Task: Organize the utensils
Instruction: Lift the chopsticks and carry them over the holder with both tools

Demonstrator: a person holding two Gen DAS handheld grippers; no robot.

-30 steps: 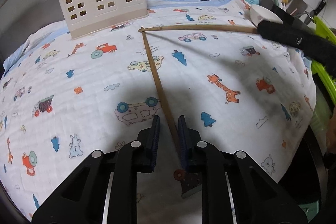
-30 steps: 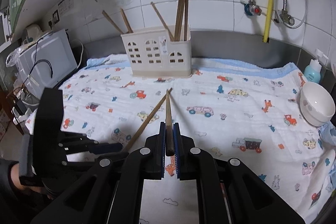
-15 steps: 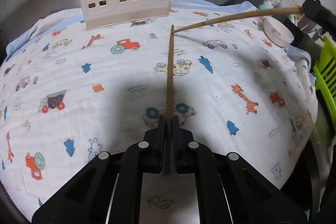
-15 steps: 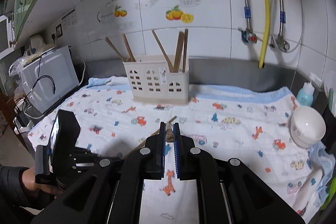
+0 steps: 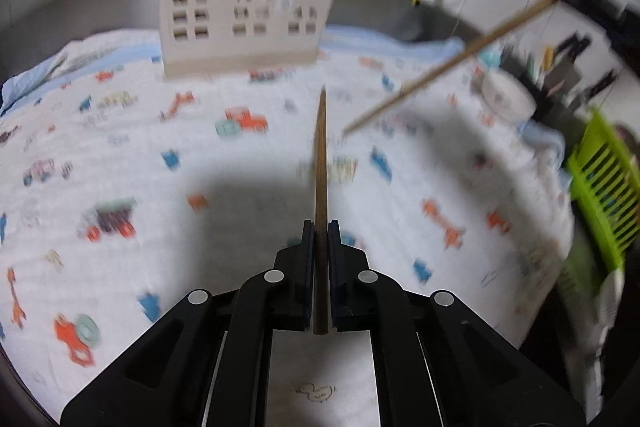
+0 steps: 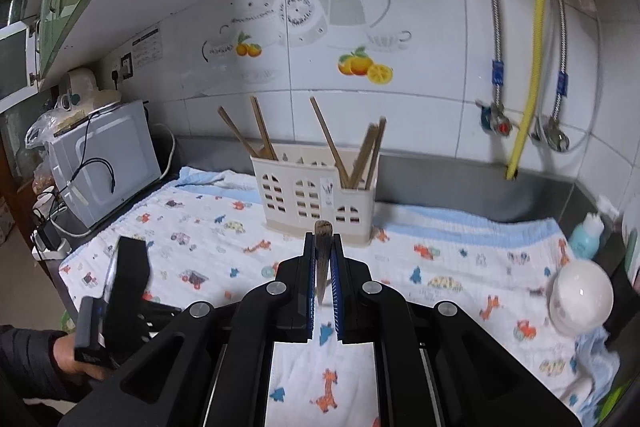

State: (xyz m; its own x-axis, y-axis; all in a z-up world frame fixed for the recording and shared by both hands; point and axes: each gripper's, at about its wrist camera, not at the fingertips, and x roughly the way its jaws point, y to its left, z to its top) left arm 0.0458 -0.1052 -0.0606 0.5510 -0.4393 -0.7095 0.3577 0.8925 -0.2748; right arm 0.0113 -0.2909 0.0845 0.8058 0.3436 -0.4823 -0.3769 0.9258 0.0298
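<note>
My left gripper [image 5: 319, 227] is shut on a brown chopstick [image 5: 320, 163] that points forward, above the patterned cloth [image 5: 120, 155], toward the cream utensil holder [image 5: 244, 23]. My right gripper [image 6: 322, 241] is shut on a second chopstick [image 6: 322, 247], seen end-on; in the left wrist view it [image 5: 448, 63] slants down from the upper right. The holder [image 6: 316, 199] stands at the back with several chopsticks [image 6: 360, 155] upright in it. The left gripper body [image 6: 120, 291] shows at lower left in the right wrist view.
A white bowl [image 6: 580, 297] and a blue bottle [image 6: 586, 233] stand at the right edge. A green rack [image 5: 604, 187] is at far right. A microwave [image 6: 104, 167] stands at the left. Pipes and a yellow hose [image 6: 532, 39] hang on the tiled wall.
Both grippers have lifted their chopsticks off the cloth. The left closed on its chopstick a second ago. Both views have risen and tilted toward the holder.
</note>
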